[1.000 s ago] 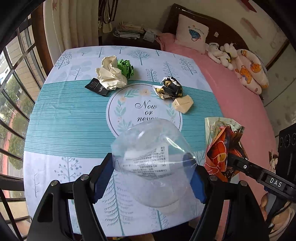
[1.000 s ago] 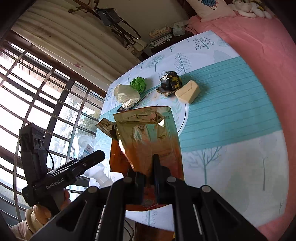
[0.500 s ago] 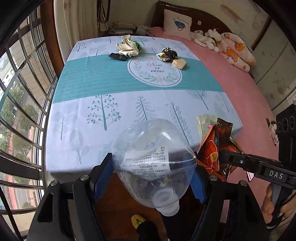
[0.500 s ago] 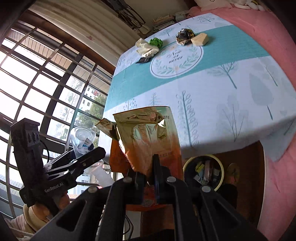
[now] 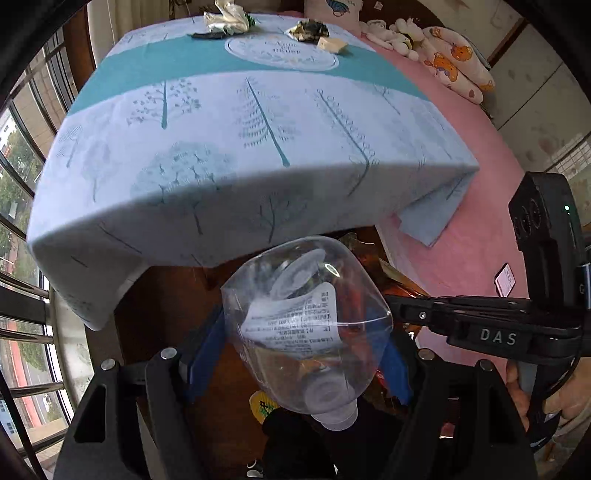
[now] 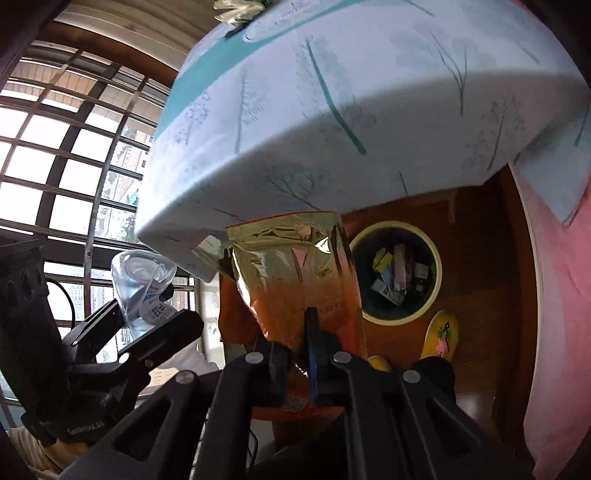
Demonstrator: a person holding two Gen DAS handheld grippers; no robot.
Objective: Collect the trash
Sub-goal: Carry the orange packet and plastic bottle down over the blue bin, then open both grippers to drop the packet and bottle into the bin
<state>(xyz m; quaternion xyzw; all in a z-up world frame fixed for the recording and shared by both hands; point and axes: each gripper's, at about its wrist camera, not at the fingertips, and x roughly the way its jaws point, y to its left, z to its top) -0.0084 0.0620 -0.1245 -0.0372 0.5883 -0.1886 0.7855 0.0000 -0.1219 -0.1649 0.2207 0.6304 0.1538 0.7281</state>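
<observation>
My left gripper (image 5: 301, 354) is shut on a clear plastic bottle (image 5: 306, 325) with a white label, its cap end pointing toward me. My right gripper (image 6: 297, 332) is shut on a gold and orange snack bag (image 6: 295, 280). Both hang below the table's front edge. A round trash bin (image 6: 436, 273) with a pale rim stands on the wooden floor under the table, to the right of the bag, with wrappers inside. In the right wrist view the left gripper (image 6: 147, 317) with the bottle (image 6: 138, 284) shows at the left. On the table remain crumpled paper (image 5: 227, 18), a dark foil wrapper (image 5: 308, 28) and a tan box (image 5: 331, 44).
The table (image 5: 221, 122) with its tree-print cloth hangs over the floor. A pink bed (image 5: 476, 229) lies to the right, with stuffed toys (image 5: 447, 62). Barred windows (image 6: 70, 155) fill the left. A yellow slipper (image 6: 441, 332) lies by the bin. A hand (image 5: 565, 398) holds the right gripper's handle.
Both grippers have drawn back off the table and sunk below its front edge, still holding the bottle and the bag. The bin and floor have come into view.
</observation>
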